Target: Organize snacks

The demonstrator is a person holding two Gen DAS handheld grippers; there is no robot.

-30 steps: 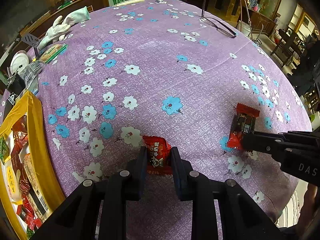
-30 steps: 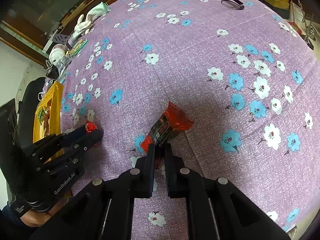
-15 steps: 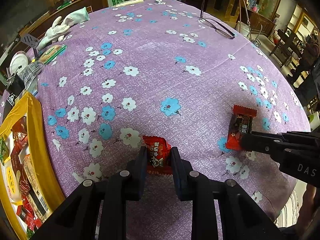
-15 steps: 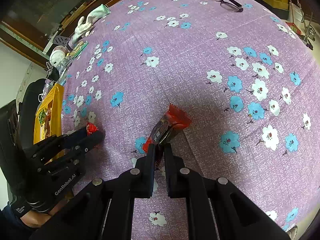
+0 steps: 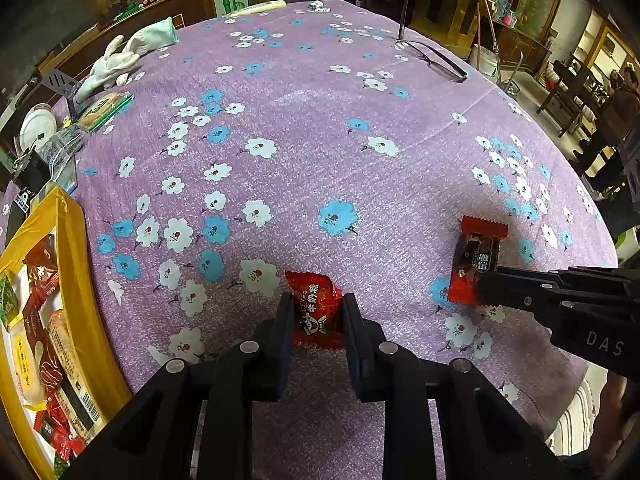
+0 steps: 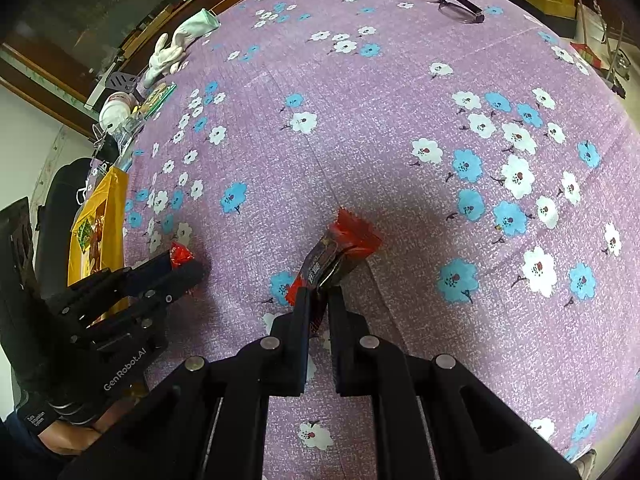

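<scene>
We hold a red candy packet between the left gripper jaws, closed on its sides. The right gripper jaws pinch a dark snack bar by its near end. Left of our left jaws on the table sits a yellow tray of snacks.

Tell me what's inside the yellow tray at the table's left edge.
The yellow tray holds a pile of wrapped snacks: dark red-brown packets, a pale cream packet, a green one and small red candies. Whatever lies beneath them, and the tray's left part, is out of sight.
</scene>
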